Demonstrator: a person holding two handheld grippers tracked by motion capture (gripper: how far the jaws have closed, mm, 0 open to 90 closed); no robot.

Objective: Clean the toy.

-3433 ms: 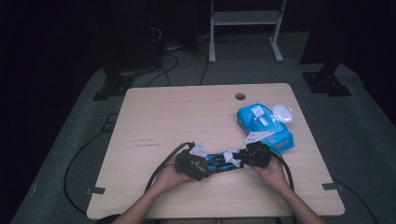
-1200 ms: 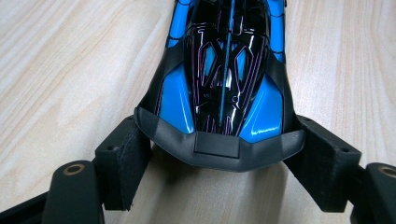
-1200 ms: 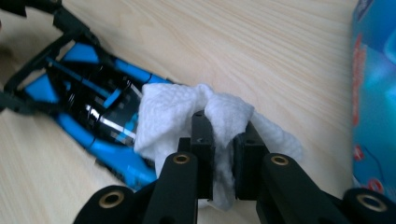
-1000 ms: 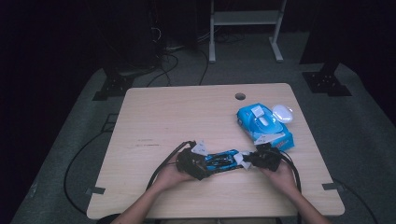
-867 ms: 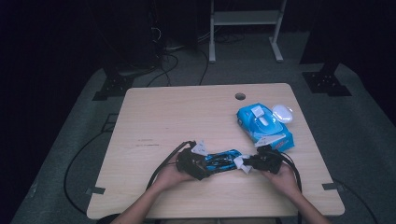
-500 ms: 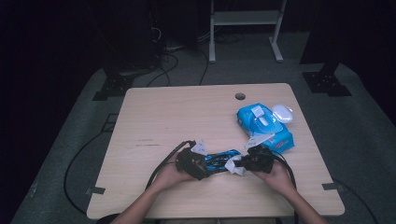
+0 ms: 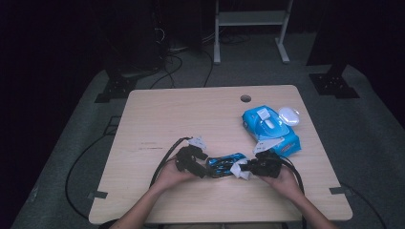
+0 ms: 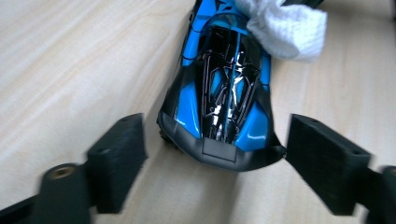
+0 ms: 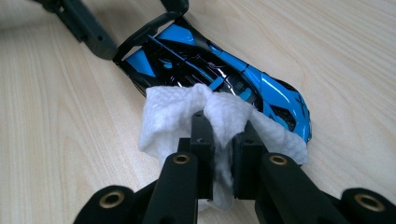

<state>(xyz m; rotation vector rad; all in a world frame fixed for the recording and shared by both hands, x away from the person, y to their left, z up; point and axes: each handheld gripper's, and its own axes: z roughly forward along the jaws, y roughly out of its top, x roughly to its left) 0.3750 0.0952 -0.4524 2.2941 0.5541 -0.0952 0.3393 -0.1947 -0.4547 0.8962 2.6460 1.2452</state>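
Wiping looks to be the step in hand: one glossy blue-and-black toy sports car point(image 7: 226, 164) lies on the pale wooden table point(image 7: 191, 114), low in the middle of the high view, between two hand-held grippers. The left hand-held gripper point(image 7: 203, 168) sits at the car's left end, and the right hand-held gripper point(image 7: 241, 167) brings one crumpled white wipe point(image 7: 238, 168) against the car's right end. At the right of that frame rest one blue soft pack of wipes point(image 7: 270, 129) and, touching its upper right side, one small white oval case point(image 7: 289, 115).

In the left gripper view the car point(image 8: 224, 93) runs up the middle of the frame. The left hand-held gripper point(image 8: 215, 151) stands released: its jaws flank the car's near end, the left one apart from the bodywork, the right one close to the corner, though contact there cannot be told. The wipe point(image 8: 287, 30) lies on the car at the upper right.

In the right gripper view the right hand-held gripper point(image 9: 223, 135) is clenched on the wipe point(image 9: 187, 116), which bulges above its jaws and rests on the car point(image 9: 224, 70) at mid-frame.

Next, I judge, the left jaws need to close on the car's end to steady it, so the wipe can be drawn along the bodywork without pushing the car across the table.
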